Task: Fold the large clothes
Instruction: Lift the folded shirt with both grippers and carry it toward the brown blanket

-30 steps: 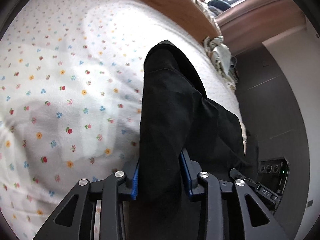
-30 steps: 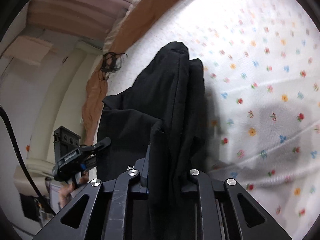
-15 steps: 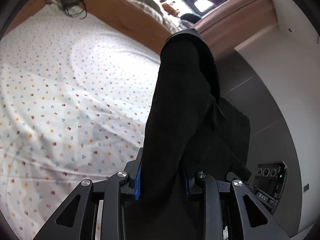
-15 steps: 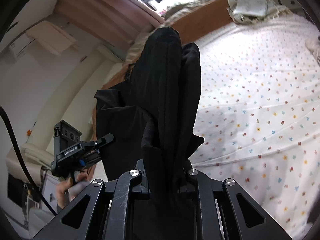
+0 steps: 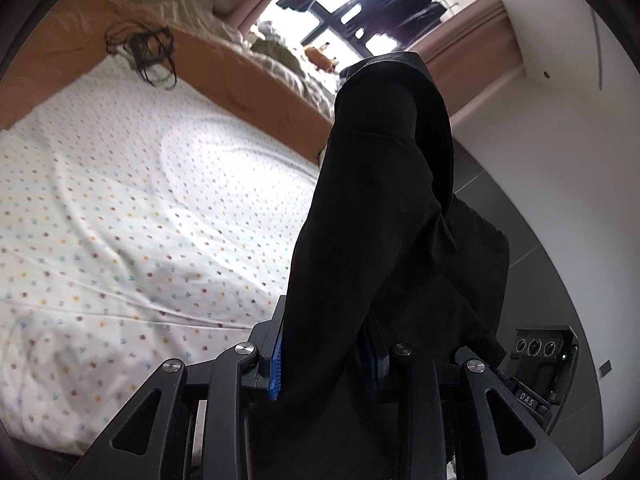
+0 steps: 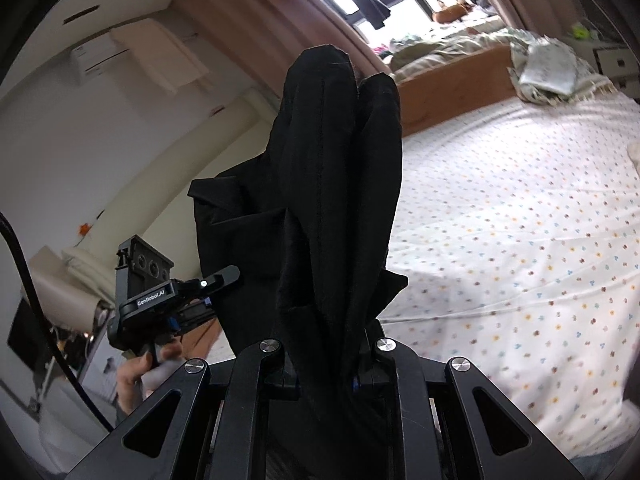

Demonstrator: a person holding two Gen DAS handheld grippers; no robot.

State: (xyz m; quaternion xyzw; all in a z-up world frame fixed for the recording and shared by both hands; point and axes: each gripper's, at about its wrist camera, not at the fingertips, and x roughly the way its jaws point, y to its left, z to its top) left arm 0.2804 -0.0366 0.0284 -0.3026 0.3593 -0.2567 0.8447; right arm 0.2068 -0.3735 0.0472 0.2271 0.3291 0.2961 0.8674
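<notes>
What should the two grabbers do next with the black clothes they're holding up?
Probably lower it flat onto the flowered sheet. Both the left gripper and right gripper pinch the bunched black garment above the bed, so it can't be folded yet.

Surface: a bed (image 5: pixel 120 216) covered by a white sheet (image 6: pixel 520 240) printed with small coloured flowers, lightly creased.
Far edge: an orange-brown wooden board (image 5: pixel 248 92) ran along the far side of the mattress.
Far left of sheet: a tangle of black cord (image 5: pixel 148 48) lay at the foot of the board in the left wrist view.
Far right of sheet: a pale crumpled bundle of bedding (image 6: pixel 548 72) rested on the sheet in the right wrist view.
Right margin: a small cream patch of cloth (image 6: pixel 634 152) lay on the sheet; its kind could not be told.
</notes>
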